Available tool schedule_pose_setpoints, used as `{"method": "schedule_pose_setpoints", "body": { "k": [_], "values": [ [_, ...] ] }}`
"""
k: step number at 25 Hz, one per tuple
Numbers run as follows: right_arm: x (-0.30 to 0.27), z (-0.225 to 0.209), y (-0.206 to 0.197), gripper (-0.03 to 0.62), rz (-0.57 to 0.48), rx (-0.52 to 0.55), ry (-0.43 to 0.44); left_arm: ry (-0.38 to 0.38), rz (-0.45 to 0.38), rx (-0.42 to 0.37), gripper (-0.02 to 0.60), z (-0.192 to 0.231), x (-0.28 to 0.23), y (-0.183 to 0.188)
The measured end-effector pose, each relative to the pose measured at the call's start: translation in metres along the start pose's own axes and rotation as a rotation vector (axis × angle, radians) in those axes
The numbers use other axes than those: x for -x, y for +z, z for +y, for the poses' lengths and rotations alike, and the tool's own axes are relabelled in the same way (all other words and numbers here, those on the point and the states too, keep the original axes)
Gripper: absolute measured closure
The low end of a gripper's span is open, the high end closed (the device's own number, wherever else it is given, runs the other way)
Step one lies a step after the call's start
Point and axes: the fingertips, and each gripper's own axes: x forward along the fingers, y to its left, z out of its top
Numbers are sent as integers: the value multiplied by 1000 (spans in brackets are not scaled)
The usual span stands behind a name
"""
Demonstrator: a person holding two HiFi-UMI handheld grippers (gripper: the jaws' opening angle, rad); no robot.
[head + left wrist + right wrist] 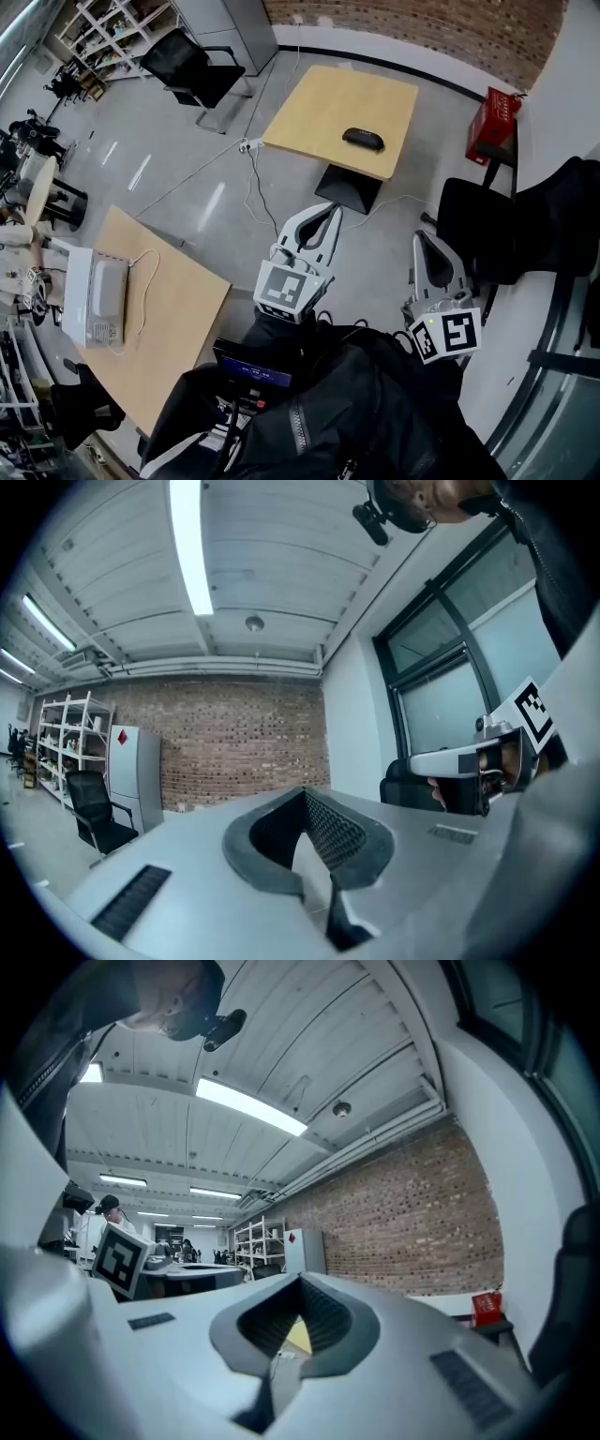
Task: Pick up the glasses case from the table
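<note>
The black glasses case (363, 139) lies on a small square wooden table (319, 103) across the floor, seen in the head view. Both grippers are held level near my body, well short of that table. My left gripper (330, 210) is shut, its fingers meeting at the tip with nothing between them; the left gripper view shows the same closed tip (305, 799). My right gripper (420, 240) also looks shut and empty, in the head view and in its own view (300, 1281). The case appears in neither gripper view.
A longer wooden table (178, 309) at the left carries a white appliance (98, 300) with a cable. Black chairs stand at the back left (192, 66) and at the right (478, 225). A red box (494, 112) sits by the wall. Cables (253, 187) trail over the floor.
</note>
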Motion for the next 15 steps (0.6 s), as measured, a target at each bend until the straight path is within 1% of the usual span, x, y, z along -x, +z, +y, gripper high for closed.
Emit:
{"method": "schedule_pose_setpoints", "body": {
  "k": [10,15],
  "values": [
    [14,-3,-21,589,30,-43,77,-8,63,13,581,-22,-6,-22],
    [13,-7,-34,589,56,-61,91,-17,97,17,581,-27,-9,-35]
  ]
}}
